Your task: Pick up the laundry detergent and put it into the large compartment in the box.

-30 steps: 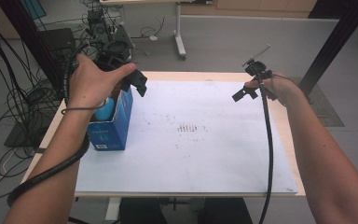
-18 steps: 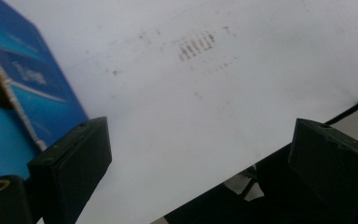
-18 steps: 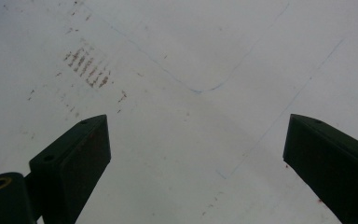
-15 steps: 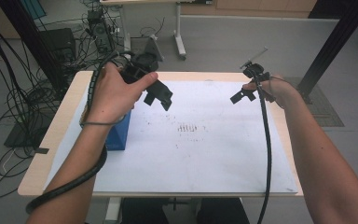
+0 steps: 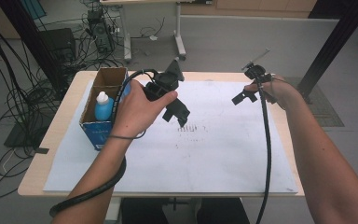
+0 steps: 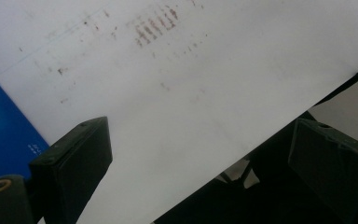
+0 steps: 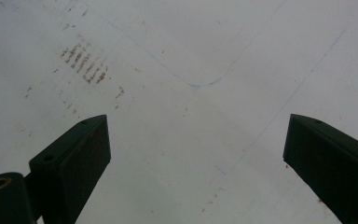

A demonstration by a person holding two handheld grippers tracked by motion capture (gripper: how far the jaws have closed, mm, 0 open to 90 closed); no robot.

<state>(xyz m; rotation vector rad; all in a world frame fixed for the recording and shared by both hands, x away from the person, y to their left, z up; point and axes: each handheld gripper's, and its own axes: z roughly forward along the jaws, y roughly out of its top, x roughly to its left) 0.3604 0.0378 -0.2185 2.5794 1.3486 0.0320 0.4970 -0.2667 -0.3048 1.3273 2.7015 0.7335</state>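
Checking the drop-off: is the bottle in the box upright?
Upright: the blue bottle with white cap stands cap-up inside the open blue cardboard box.

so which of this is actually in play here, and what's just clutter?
Likely in play:
- left gripper, jaws open, nothing held
- right gripper, jaws open, nothing held
- blue box
- bottle upright in the box
- white sheet

Lying about:
- cables on the floor
- far table's legs
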